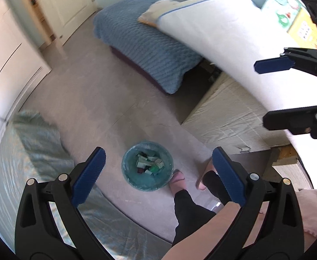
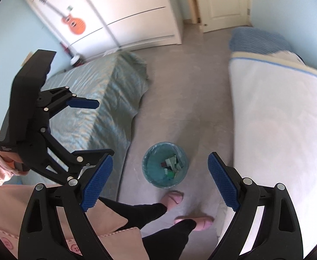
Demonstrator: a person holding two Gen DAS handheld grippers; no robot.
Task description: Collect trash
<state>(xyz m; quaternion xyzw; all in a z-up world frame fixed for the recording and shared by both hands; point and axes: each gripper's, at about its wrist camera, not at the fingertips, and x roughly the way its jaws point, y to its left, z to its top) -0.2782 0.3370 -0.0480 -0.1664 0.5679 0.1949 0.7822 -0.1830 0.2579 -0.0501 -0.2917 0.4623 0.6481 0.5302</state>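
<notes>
A small round bin (image 1: 141,183) (image 2: 154,173) with a teal liner stands on the grey floor between two beds. Several bits of trash (image 1: 150,162) (image 2: 172,164), small boxes and wrappers, lie inside it. My left gripper (image 1: 159,151) hangs high above the bin, open, with nothing between its blue pads. My right gripper (image 2: 160,157) is also open and empty, well above the bin. Each shows in the other's view: the right gripper (image 1: 260,93) at the right edge, the left gripper (image 2: 104,127) at the left.
A person's feet in pink slippers (image 1: 178,179) (image 2: 175,197) stand right beside the bin. A bed with a green cover (image 1: 39,151) (image 2: 104,91) lies on one side, a white mattress (image 1: 223,34) (image 2: 277,119) on the other. A blue blanket (image 1: 147,43), a white wardrobe (image 2: 125,17) and a door (image 2: 223,0) lie further off.
</notes>
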